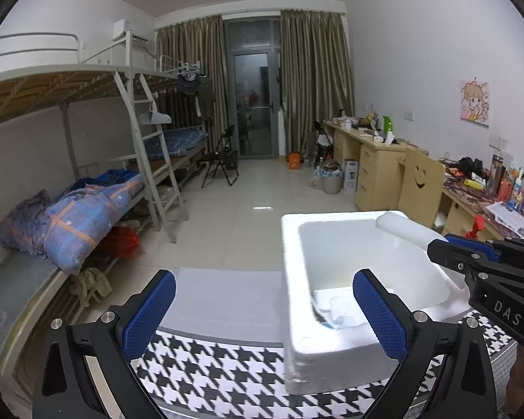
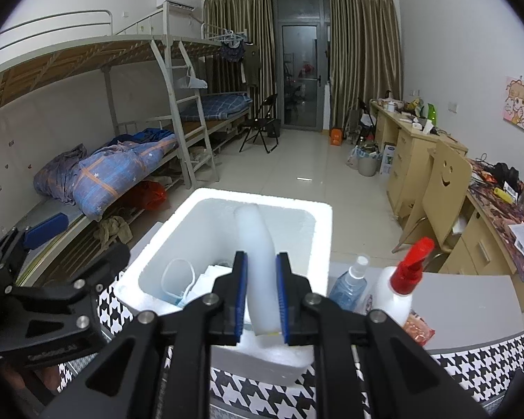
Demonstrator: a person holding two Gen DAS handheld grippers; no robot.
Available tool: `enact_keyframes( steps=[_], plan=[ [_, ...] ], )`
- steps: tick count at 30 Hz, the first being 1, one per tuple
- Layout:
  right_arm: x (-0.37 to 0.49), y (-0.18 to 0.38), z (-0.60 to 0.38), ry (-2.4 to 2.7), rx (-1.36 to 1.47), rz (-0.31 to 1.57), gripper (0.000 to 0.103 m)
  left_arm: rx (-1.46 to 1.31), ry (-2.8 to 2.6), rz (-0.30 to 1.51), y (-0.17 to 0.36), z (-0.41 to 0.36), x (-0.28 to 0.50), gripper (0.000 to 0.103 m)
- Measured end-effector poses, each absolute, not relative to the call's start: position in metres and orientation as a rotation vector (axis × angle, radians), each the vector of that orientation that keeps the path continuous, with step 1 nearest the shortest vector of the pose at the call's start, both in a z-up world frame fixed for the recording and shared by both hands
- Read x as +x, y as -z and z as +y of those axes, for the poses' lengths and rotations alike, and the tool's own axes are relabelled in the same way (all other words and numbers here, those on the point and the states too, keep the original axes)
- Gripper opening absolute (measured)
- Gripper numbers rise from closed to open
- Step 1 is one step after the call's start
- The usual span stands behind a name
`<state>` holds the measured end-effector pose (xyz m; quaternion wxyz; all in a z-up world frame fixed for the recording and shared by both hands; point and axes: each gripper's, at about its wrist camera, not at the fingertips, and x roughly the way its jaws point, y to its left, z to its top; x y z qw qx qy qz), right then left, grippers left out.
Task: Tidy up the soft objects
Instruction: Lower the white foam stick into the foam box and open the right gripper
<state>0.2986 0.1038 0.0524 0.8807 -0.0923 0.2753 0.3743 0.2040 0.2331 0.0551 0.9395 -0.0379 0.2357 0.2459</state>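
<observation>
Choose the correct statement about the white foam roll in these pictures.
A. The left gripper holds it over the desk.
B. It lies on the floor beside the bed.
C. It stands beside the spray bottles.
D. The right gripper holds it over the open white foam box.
D: the right gripper is shut on the white foam roll, which reaches over the open white foam box; the left gripper is open and empty.

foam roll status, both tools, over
Right tool shut on foam roll, roll over the open foam box. Left tool open, empty, beside the box. Mask and cloths already inside; nothing blocking.
</observation>
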Motion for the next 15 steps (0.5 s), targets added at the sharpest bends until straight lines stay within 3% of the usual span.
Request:
enact_keyframes(
  steps=[12,13,15],
  plan=[
    [0.311,-0.044,0.122,-0.798,-0.171,0.631,0.019,-0.106,-0.538,0.483,-0.05,0.251,0.186,0.102],
    [0.313,-0.044,0.123,-0.798,-0.169,0.632,0.025,-0.109,-0.539,0.482,-0.05,0.252,0.184,0.102],
    [0.315,-0.043,0.125,-0.791,-0.168,0.63,0.027,-0.109,-0.539,0.479,-0.049,0.253,0.182,0.102]
  ],
)
